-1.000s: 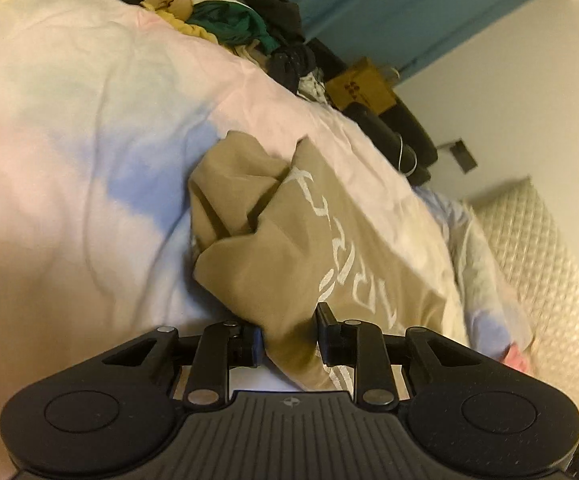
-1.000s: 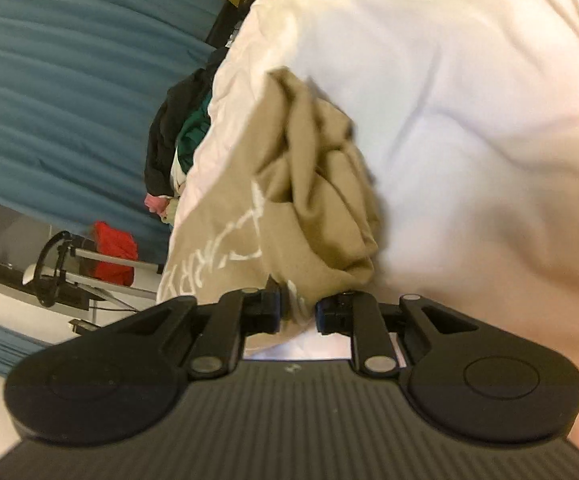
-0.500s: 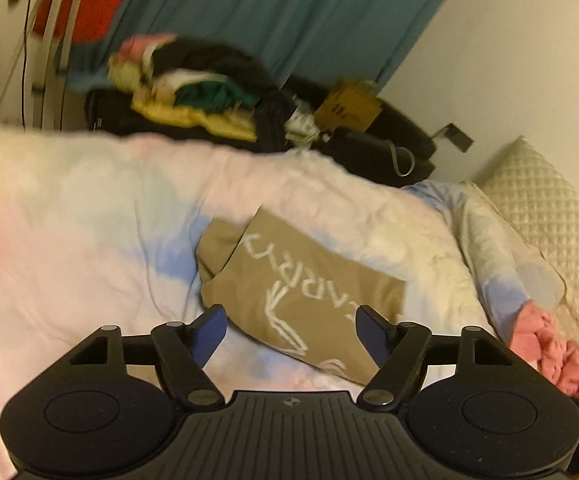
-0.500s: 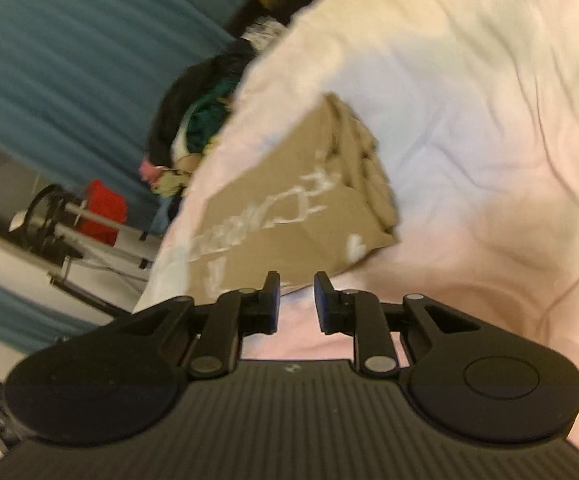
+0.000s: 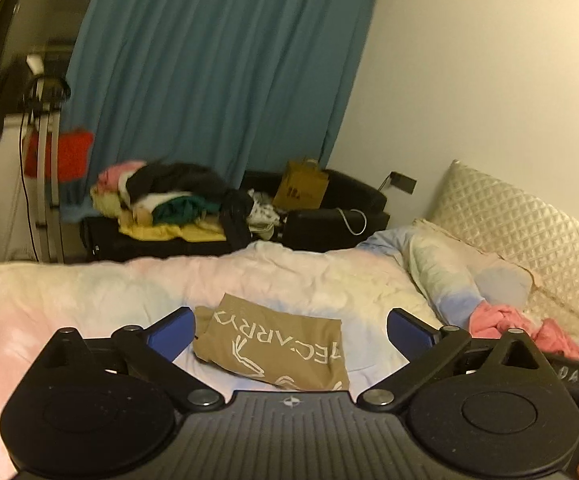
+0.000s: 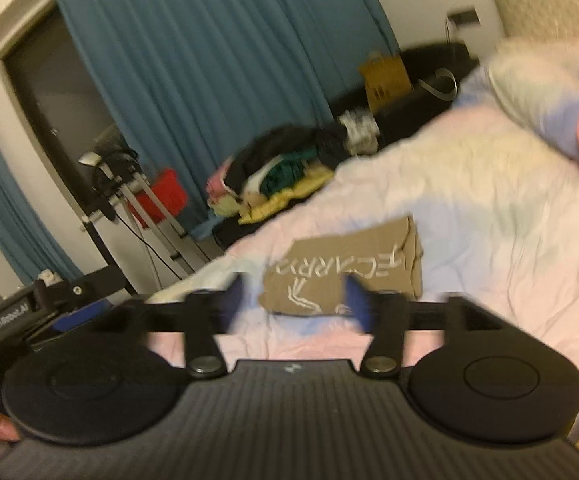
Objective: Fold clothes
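A tan garment with white lettering lies folded into a flat rectangle on the pastel duvet. It also shows in the right wrist view. My left gripper is open and empty, held back from and above the garment. My right gripper is open and empty, blurred, also pulled back from the garment. Neither gripper touches the cloth.
A pink garment lies crumpled by the pillow at the right. A heap of clothes sits on a black bench beyond the bed, with a brown paper bag. Blue curtain and quilted headboard behind.
Both grippers let go of the tan garment, opened and drew back and up. The garment went from bunched in the jaws to lying folded flat on the duvet.
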`<state>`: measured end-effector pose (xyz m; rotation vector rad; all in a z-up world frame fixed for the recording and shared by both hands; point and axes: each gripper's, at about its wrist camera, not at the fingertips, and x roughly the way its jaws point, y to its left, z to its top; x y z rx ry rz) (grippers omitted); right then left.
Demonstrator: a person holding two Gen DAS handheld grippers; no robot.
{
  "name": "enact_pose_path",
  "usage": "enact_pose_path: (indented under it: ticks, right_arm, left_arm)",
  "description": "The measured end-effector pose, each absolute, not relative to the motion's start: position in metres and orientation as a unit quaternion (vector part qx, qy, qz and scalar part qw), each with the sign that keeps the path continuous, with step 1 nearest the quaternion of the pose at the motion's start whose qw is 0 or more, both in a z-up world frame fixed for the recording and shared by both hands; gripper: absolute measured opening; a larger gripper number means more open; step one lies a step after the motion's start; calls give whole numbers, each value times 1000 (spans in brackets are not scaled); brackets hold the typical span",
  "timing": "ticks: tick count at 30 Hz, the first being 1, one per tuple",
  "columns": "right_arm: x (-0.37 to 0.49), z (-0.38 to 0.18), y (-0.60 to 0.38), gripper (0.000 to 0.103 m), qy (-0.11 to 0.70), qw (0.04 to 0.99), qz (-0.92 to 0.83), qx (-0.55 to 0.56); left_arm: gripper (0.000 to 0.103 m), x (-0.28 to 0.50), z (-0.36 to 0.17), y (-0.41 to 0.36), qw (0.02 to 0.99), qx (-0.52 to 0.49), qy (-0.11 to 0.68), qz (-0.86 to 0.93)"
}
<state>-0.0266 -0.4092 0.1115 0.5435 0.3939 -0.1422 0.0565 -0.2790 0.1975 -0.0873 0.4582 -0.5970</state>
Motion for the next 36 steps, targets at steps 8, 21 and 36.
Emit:
enact_pose_path:
  ticks: [8, 21, 36]
  right_arm:
    - [-74, 105, -377, 78, 155, 959, -69, 229]
    - [-82, 49, -326, 85, 124, 978, -81, 149]
    - [-57, 3, -316, 85, 129, 977, -95, 140]
  left_arm:
    - [103, -7, 187, -252, 944, -22, 175, -277]
    - [103, -28, 114, -215, 960, 4, 154, -235]
    - [103, -15, 70, -207, 958, 12, 178, -225]
